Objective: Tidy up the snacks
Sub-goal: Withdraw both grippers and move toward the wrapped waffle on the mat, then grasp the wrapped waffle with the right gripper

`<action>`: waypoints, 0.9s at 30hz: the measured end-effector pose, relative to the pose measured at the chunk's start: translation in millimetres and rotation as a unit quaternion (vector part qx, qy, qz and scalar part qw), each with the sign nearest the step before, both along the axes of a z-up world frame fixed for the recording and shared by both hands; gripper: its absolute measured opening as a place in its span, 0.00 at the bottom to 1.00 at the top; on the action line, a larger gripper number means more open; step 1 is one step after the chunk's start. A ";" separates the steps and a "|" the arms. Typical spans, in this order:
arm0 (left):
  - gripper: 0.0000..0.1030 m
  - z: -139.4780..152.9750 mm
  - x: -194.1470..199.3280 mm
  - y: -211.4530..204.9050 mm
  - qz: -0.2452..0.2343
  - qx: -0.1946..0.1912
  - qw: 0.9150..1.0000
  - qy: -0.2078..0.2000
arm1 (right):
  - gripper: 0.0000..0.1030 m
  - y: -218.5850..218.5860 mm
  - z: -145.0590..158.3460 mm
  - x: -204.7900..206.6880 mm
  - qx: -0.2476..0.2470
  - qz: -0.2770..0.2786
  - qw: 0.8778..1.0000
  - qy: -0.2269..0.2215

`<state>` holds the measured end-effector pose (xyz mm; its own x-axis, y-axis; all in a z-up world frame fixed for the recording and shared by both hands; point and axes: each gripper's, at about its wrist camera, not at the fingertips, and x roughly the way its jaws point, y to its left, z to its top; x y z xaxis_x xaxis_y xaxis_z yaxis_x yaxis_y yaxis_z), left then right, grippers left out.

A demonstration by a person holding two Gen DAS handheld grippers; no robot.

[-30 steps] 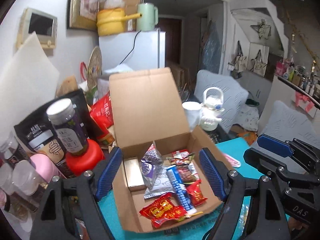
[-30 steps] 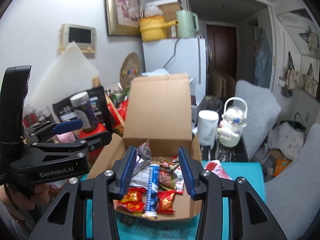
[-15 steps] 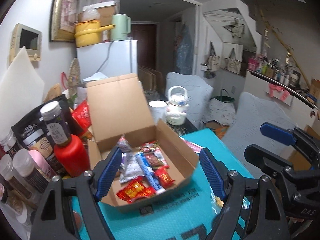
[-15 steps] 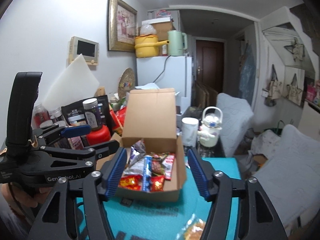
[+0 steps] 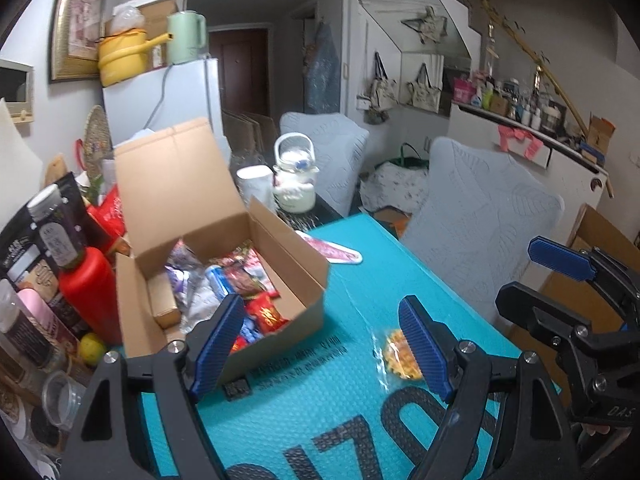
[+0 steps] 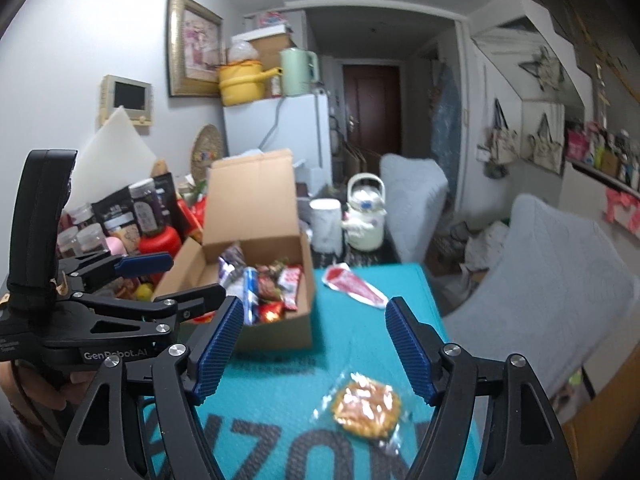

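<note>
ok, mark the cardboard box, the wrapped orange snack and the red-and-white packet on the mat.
cardboard box (image 6: pixel 276 334): right wrist view, near outer wall.
wrapped orange snack (image 6: pixel 368 408): right wrist view, middle of the orange cake.
red-and-white packet (image 6: pixel 352 284): right wrist view, red middle.

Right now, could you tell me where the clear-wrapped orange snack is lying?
The orange snack lies on the teal mat, apart from the cardboard box and nearer the camera, in front of the right gripper.

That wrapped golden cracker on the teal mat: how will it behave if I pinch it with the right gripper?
The wrapped cracker looks flat and thin, so probably light. Its clear, glossy film extends loosely past the disc, so the pads may slip or catch only the wrapper. The bumpy disc inside looks brittle and could crack under a hard squeeze. The right gripper stands open with nothing between its jaws.
</note>
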<state>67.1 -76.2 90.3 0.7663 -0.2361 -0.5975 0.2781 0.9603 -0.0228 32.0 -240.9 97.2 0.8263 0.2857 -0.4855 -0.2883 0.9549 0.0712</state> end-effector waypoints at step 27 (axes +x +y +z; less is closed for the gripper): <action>0.77 -123.9 53.1 -73.1 -0.052 0.018 0.988 0.141 | 0.72 -74.5 -132.7 37.6 0.036 -0.055 0.986 0.153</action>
